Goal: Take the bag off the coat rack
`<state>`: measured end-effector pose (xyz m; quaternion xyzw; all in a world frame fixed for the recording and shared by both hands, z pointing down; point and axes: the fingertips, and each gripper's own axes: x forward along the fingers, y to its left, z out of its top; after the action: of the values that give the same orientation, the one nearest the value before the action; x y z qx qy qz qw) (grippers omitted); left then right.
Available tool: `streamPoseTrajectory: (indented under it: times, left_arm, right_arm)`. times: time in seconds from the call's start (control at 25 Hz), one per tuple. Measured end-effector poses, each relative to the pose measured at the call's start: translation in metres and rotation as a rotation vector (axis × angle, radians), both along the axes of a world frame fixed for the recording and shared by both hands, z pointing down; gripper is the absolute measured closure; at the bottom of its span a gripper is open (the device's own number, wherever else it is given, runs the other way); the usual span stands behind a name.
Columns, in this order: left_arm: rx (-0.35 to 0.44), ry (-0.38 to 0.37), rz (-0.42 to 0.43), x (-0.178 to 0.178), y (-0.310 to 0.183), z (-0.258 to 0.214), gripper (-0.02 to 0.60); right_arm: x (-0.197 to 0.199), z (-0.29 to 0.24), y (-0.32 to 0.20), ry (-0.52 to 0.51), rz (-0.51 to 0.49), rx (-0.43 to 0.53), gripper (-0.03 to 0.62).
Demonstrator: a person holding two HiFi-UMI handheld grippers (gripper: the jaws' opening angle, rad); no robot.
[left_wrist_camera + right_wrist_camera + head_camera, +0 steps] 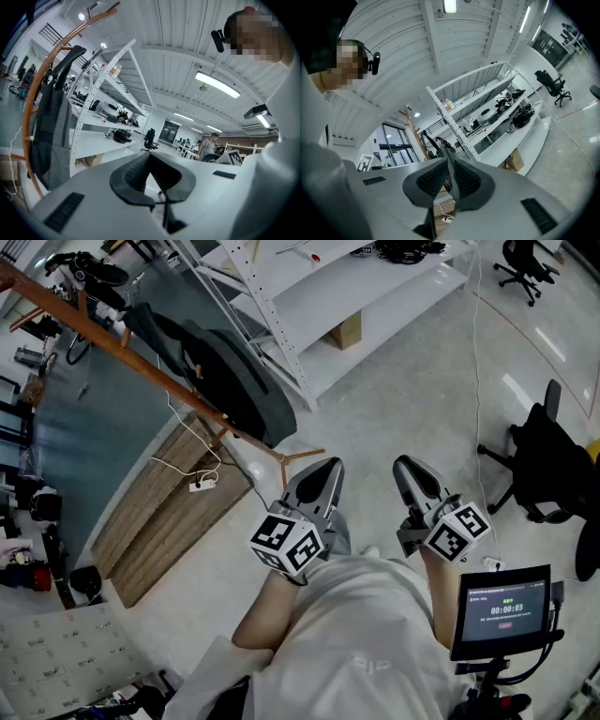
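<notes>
Both grippers are low and close to the white shirt at the bottom of my head view. My left gripper (321, 474) has its jaws pressed shut, tip against tip, and there is nothing between them. My right gripper (410, 472) is the same, with its jaws together and nothing in them. The two grippers sit side by side with a gap between them. Both point away from the body.

The bag (225, 381) is dark grey. It hangs on the coat rack (58, 307), a brown wooden pole with little pegs. From the head view the bag is up and to the left, well apart from both grippers. Neither one touches it. In the left gripper view the bag hangs at the left side, with its black strap up near the top of the pole.

The foot of the rack is on a patch of wooden boards (159, 512). A white power strip (202, 486) lies there, with a thin cord running up toward the pole. Behind the rack is a big white shelf (375, 287), and a cardboard box (345, 331) sits under it. A black chair (553, 465) stands at the right. A small screen (502, 610) glows just below the right gripper.
</notes>
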<state>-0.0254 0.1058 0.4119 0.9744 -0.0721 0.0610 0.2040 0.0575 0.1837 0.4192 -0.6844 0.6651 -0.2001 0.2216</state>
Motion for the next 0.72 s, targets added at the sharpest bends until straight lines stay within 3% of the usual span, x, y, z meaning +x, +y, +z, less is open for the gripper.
streamPoseTrajectory:
  times: [0.36,0.72]
  left_arm:
    - [0.005,0.023,0.030,0.041,-0.107,-0.009,0.575]
    - [0.015,0.040,0.030,0.058,-0.218,-0.017,0.575]
  right_arm:
    - [0.031,-0.004,-0.108,0.005,0.006,-0.011,0.564]
    - [0.044,-0.017,-0.230,0.015,-0.021,0.010,0.563]
